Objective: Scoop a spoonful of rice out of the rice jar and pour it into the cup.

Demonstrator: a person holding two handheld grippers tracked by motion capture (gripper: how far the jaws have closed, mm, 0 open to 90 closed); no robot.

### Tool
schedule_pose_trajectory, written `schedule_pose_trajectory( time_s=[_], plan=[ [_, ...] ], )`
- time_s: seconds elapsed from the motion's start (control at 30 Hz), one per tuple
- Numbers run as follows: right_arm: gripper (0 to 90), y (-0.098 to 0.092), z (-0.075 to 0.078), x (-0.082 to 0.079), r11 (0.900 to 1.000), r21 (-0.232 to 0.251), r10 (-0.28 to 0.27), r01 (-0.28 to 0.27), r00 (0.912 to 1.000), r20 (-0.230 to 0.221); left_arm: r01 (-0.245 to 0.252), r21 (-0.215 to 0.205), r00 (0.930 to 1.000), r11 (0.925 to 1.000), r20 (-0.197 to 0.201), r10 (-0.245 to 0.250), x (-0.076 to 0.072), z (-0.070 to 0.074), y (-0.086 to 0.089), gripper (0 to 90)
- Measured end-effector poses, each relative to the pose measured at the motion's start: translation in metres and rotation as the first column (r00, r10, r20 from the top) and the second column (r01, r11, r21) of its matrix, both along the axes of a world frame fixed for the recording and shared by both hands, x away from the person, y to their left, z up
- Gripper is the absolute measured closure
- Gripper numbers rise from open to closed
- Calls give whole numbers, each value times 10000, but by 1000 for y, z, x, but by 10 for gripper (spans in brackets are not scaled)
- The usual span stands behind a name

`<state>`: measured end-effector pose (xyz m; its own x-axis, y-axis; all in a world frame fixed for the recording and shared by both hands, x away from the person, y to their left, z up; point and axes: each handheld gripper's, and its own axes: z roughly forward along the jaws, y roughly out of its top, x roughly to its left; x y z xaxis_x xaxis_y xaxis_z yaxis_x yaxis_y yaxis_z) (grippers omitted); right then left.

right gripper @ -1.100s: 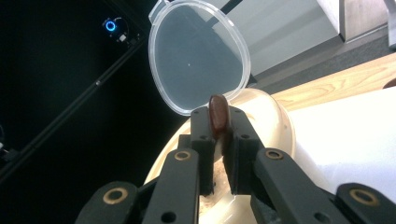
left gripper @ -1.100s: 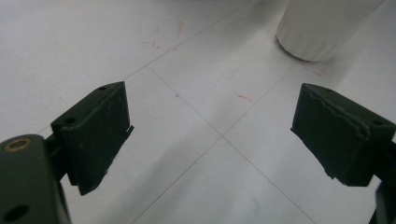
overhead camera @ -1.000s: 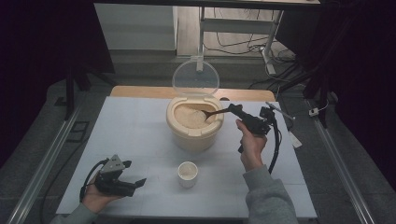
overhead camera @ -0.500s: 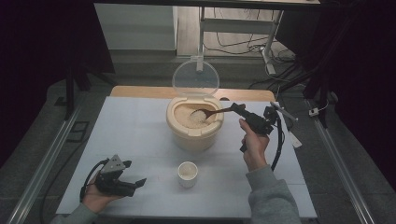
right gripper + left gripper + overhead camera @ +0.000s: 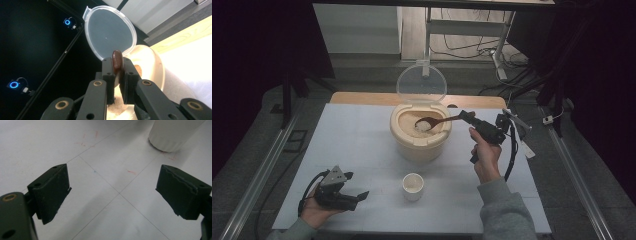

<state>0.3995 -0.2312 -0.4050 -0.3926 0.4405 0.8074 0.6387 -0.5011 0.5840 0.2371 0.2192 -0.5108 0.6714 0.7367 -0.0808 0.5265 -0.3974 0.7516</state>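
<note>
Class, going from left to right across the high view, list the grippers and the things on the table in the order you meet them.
left gripper → small white cup → rice container → wooden spoon → right gripper

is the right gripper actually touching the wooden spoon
Touching. In the right gripper view, the right gripper has its jaws clamped on the wooden spoon handle, no gap on either side.
</note>
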Motion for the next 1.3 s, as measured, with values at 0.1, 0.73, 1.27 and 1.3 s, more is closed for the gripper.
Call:
schedule_pose_trajectory(
  time_s=[0.1, 0.73, 1.27, 1.3],
  plan=[
    [829, 0, 3, -1, 9999, -14, 104, -104, 9999, 55, 2, -7, 10000, 10000, 6, -2, 0, 0, 0, 115],
    [828, -3, 6, -3, 9993, 222, 305, -303, 9995, -124, 6, -14, 10000, 10000, 1, -6, 0, 0, -1, 116],
    [829, -7, 4, -25, 9919, 205, 1255, -1253, 9920, -116, -37, 0, 10000, 10000, 7, 37, 0, 1, 0, 116],
    [829, -8, 3, -28, 9904, 168, 1377, -1374, 9904, -139, -40, -3, 10000, 10000, 6, 40, 0, 0, 0, 116]
  ],
)
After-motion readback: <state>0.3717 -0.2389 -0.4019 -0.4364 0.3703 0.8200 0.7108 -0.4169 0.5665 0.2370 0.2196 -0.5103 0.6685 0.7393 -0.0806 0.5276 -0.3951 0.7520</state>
